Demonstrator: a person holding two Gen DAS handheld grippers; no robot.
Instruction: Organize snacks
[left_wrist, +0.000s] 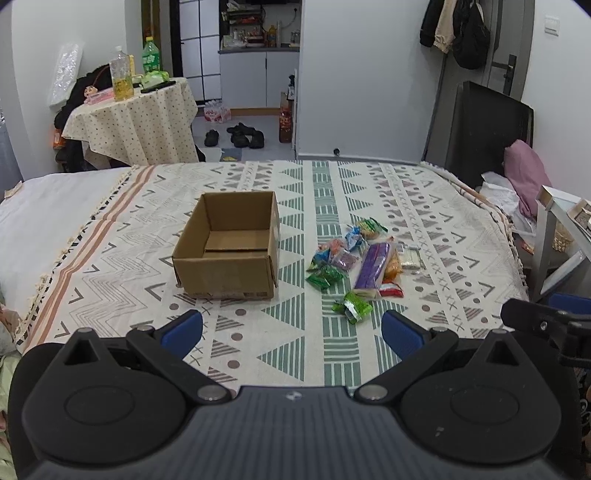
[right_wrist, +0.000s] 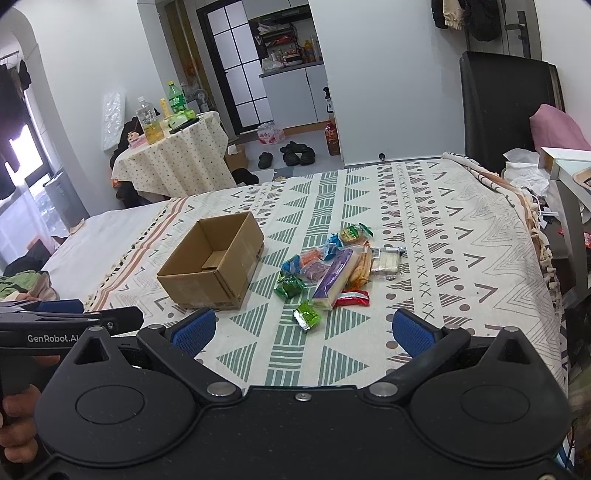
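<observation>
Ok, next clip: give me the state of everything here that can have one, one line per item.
Cardboard box: open on top, upright, nothing inside.
Snack packets: loose pile on the bedspread, right of the box, none boxed.
Green packet: lies apart, nearest the grippers.
Purple pack: lying flat in the pile.
Left gripper: open, holding nothing.
Right gripper: open, holding nothing.
Bedspread: spread flat.

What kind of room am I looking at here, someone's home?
Most likely a small studio flat. The snacks and cardboard box lie on a bed with a patterned cover; beyond it are a kitchen nook, shoes on the floor, and coats hung by the door.
</observation>
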